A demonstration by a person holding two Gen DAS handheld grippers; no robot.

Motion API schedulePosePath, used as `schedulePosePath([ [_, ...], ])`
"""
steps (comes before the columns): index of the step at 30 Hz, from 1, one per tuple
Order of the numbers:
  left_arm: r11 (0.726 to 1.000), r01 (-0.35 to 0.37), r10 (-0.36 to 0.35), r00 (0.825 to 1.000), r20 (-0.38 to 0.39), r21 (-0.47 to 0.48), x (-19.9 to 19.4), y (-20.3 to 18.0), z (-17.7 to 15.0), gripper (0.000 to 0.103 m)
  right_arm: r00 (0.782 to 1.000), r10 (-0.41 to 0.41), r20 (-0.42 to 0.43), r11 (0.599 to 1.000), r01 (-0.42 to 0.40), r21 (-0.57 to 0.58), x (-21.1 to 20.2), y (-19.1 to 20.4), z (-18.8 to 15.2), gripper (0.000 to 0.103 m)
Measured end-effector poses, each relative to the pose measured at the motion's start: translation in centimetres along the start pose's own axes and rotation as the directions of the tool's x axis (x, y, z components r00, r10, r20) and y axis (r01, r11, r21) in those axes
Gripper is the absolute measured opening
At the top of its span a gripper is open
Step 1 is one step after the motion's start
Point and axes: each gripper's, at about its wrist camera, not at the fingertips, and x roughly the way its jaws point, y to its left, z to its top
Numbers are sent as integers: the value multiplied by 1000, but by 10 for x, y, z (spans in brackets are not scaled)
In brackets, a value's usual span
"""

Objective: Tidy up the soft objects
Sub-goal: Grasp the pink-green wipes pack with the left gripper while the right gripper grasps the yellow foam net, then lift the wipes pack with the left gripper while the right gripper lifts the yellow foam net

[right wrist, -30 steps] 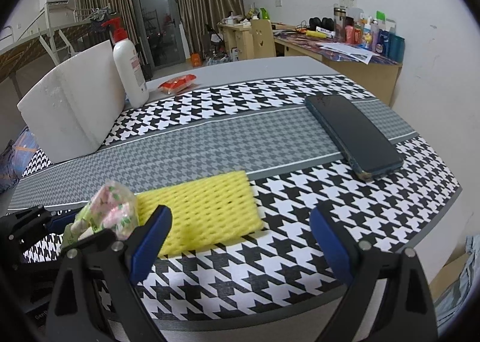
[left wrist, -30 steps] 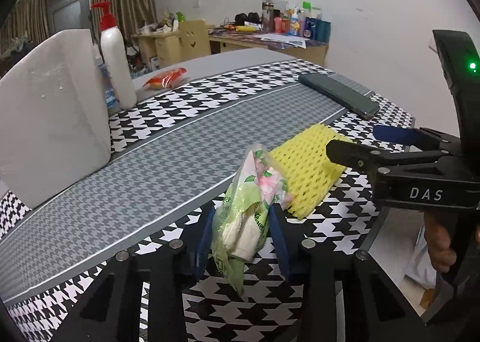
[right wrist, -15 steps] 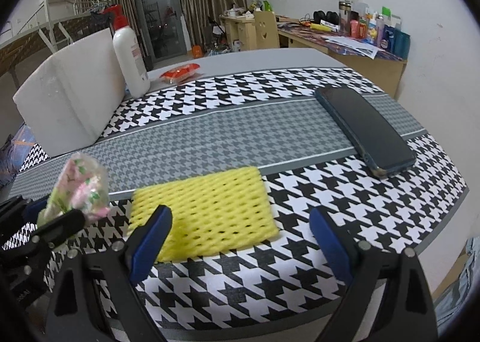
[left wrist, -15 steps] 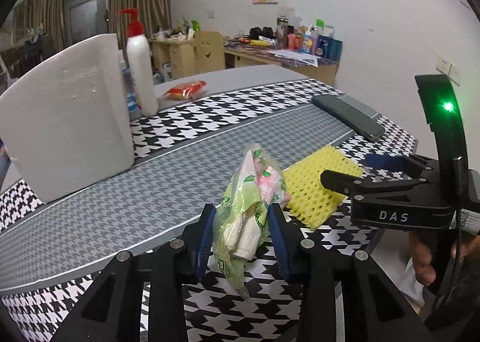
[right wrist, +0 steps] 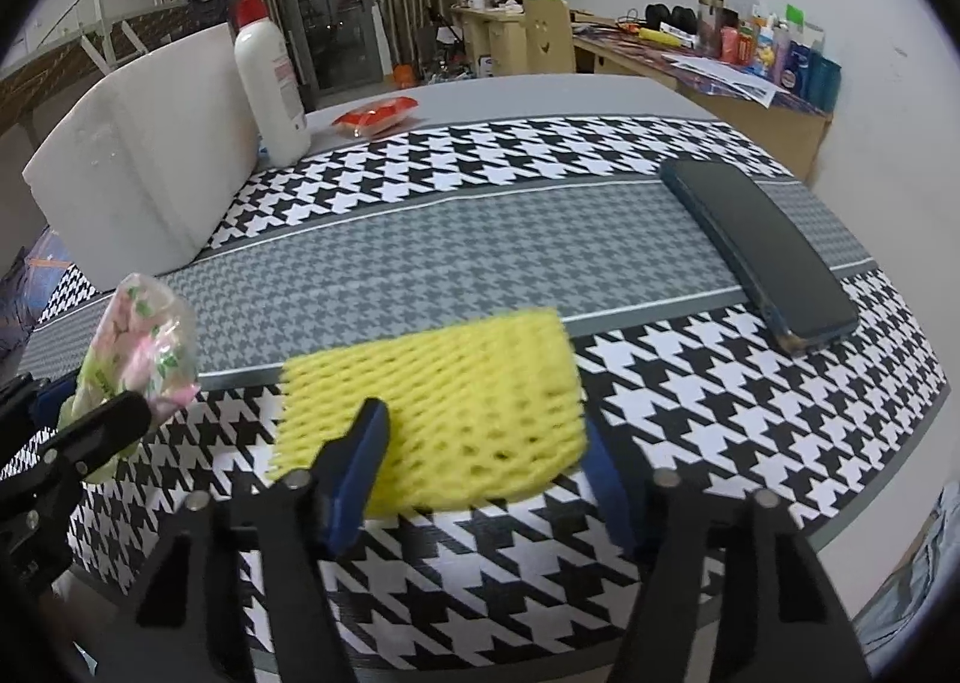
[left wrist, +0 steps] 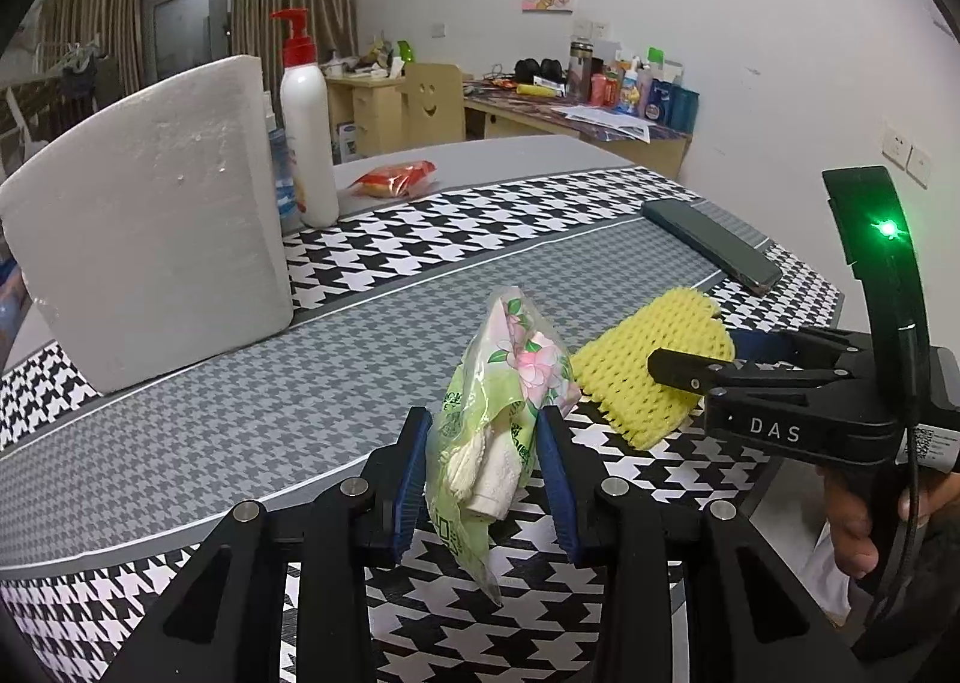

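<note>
Houndstooth black-and-white tablecloth with a grey band (right wrist: 456, 239) covers the whole work surface, so that's my landmark. Nearest its front edge, the left gripper (left wrist: 485, 473) has its jaws clamped on a crinkly green floral plastic tissue pack (left wrist: 501, 401), held up off the cloth. Just past that, the right gripper (right wrist: 480, 461) has its jaws around the yellow foam mesh sleeve (right wrist: 438, 389), apparently pinching it, near edge raised off the cloth. Both look super light and squishy to me; the plastic is probably slippery, so I'd grab mid-body, and the mesh by an edge. Further back on the cloth, a dark flat phone-like slab (right wrist: 762, 257). At the far end, a white foam block (left wrist: 150, 239) and a white pump bottle with red top (left wrist: 306, 143).
</note>
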Motion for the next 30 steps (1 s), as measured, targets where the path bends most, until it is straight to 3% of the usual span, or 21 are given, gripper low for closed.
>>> schedulePosePath([
  [4,1000,-5,5,1000,8,-11,-2,3,1,38,997,79,-14,997,-79,3,-1,5,1,26],
  [6,1000,-10,10,1000,18,-10,-5,4,1,38,997,78,-8,997,-78,-2,-3,9,2,20],
  [30,997,-70,73,993,95,-34,-29,18,11,38,990,56,132,998,-52,-32,-50,20,18,19],
])
